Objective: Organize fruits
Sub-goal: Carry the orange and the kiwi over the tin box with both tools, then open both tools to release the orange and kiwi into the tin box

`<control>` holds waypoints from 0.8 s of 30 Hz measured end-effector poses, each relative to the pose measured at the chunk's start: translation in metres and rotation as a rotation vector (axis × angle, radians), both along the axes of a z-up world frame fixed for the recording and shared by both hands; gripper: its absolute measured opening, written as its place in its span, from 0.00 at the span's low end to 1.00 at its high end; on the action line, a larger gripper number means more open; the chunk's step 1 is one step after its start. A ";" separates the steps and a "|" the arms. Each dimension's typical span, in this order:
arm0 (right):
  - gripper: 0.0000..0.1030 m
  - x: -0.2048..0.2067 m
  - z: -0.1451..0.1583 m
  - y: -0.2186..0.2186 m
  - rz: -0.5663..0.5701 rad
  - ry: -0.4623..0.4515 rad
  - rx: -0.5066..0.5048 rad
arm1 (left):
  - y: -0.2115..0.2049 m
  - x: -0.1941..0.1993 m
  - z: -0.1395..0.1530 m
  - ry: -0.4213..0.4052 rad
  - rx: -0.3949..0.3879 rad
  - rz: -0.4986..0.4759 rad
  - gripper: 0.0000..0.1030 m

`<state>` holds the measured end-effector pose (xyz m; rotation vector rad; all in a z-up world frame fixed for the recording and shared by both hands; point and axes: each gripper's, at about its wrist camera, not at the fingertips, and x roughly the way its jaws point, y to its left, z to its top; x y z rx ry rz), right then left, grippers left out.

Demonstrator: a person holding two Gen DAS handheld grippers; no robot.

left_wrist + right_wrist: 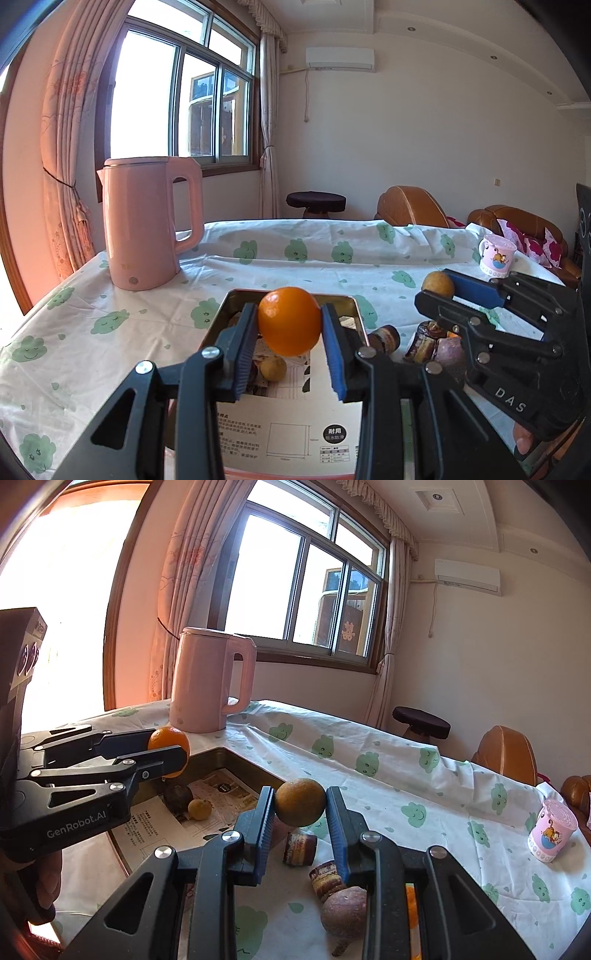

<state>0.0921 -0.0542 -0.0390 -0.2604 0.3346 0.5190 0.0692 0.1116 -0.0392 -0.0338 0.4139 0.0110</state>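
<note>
Both grippers are black plastic linkages with silver round pivot screws and 2 ribbed blue pads each. The left gripper (168,755) carries white "GenRobot.AI" lettering on its side; the right gripper (437,291) shows "DAS".

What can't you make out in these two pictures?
- Tray contents: left wrist view, partly hidden by the left tool and its orange.
- Orange item: right wrist view, mostly behind the right tool.
- Print on the tray's paper liner: both views, too small.
- Dark fruit type: right wrist view, shadowed.
</note>
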 end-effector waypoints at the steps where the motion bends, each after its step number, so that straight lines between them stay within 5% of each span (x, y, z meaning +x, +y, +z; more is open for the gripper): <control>1: 0.29 0.003 -0.001 0.004 0.005 0.006 -0.004 | 0.003 0.002 -0.001 0.007 -0.002 0.006 0.35; 24: 0.29 0.040 -0.030 0.065 0.093 0.152 -0.103 | 0.038 0.033 -0.026 0.195 -0.033 0.081 0.35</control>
